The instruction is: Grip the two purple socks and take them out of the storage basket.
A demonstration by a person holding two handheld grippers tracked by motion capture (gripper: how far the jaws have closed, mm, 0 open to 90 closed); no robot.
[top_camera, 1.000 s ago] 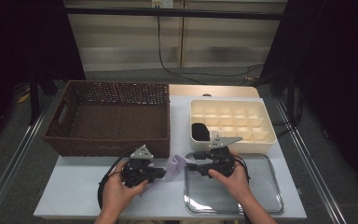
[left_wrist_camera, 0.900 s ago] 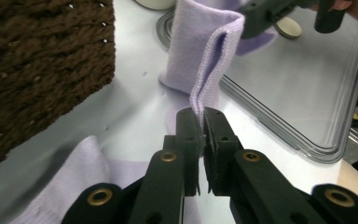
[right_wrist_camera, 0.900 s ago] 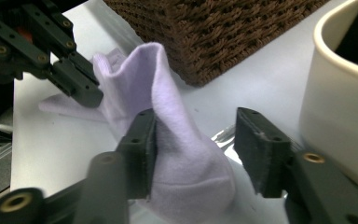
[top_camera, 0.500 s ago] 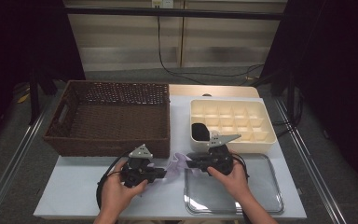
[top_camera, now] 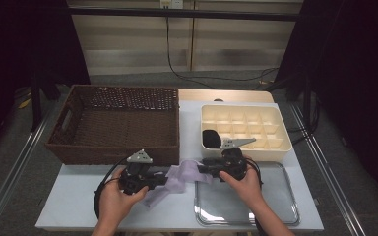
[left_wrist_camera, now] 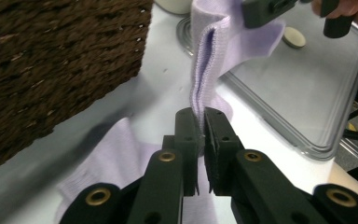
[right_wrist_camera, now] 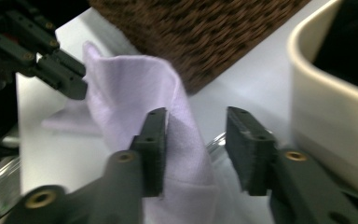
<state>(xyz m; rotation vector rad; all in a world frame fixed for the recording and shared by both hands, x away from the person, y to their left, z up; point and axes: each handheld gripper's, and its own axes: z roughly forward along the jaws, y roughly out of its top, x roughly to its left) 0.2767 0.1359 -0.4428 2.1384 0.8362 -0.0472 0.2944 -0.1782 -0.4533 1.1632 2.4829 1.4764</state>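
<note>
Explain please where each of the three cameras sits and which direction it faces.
High view: above the person's side, looking forward and down on the table; both hands and forearms show.
Left gripper view: on the left hand-held gripper, facing the lilac cloth it pinches; its jaws show.
Right gripper view: on the right hand-held gripper, facing the wicker basket; its parted jaws show.
Shared: both gripper views show the cloth and the other hand-held gripper.

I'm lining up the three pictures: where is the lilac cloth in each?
High view: lilac cloth at lower centre, strung between the two claws.
Left gripper view: centre, rising from the shut jaws toward the top.
Right gripper view: centre-left, draped against the left jaw.
Shared landmark: the brown wicker basket, beside the cloth in all three.
</note>
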